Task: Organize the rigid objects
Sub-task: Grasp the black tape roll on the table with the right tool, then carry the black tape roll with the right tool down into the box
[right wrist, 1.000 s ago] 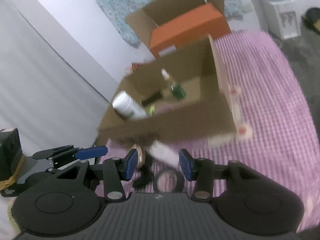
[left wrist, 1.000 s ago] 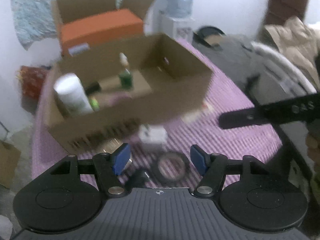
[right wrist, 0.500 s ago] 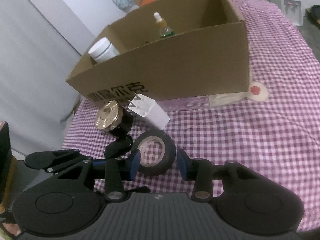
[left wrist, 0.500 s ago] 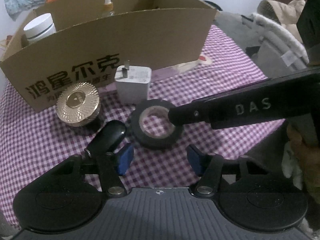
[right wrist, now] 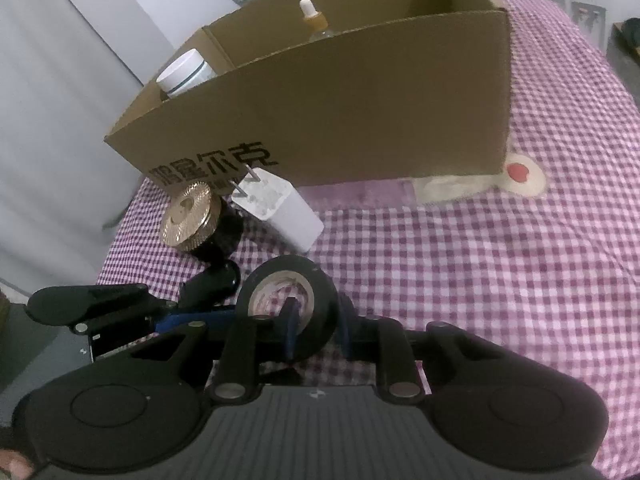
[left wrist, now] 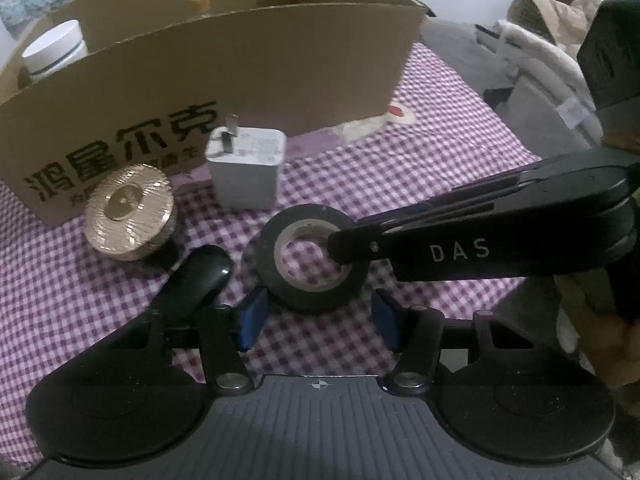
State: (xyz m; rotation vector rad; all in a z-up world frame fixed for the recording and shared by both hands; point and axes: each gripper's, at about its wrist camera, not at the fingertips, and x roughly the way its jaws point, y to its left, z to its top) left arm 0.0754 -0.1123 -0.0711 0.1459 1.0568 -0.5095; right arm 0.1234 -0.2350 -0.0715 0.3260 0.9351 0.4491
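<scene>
A black tape roll (left wrist: 312,258) lies on the checked cloth in front of the cardboard box (left wrist: 240,72). My right gripper (right wrist: 318,326) has one pad inside the roll's hole and the other outside. Its jaws are closing, and the pads press on the roll's wall (right wrist: 320,312). The right finger (left wrist: 420,248) reaches into the roll from the right. My left gripper (left wrist: 320,318) is just short of the roll, jaws closing. The roll's near edge sits between the tips, untouched. Nearby are a gold-lidded jar (left wrist: 130,210), a white charger (left wrist: 248,168) and a glossy black object (left wrist: 204,276).
The box (right wrist: 360,112) holds a white bottle (right wrist: 182,74) and a dropper bottle (right wrist: 314,16). A purple checked cloth (right wrist: 480,272) covers the surface. An orange box stands behind. Grey and beige clothing (left wrist: 540,52) lies to the right. A hand (left wrist: 612,320) holds the right gripper.
Both grippers came down from above the box to the objects in front of it. The right gripper's finger entered the tape roll and its jaws narrowed onto the wall, which tilted up.
</scene>
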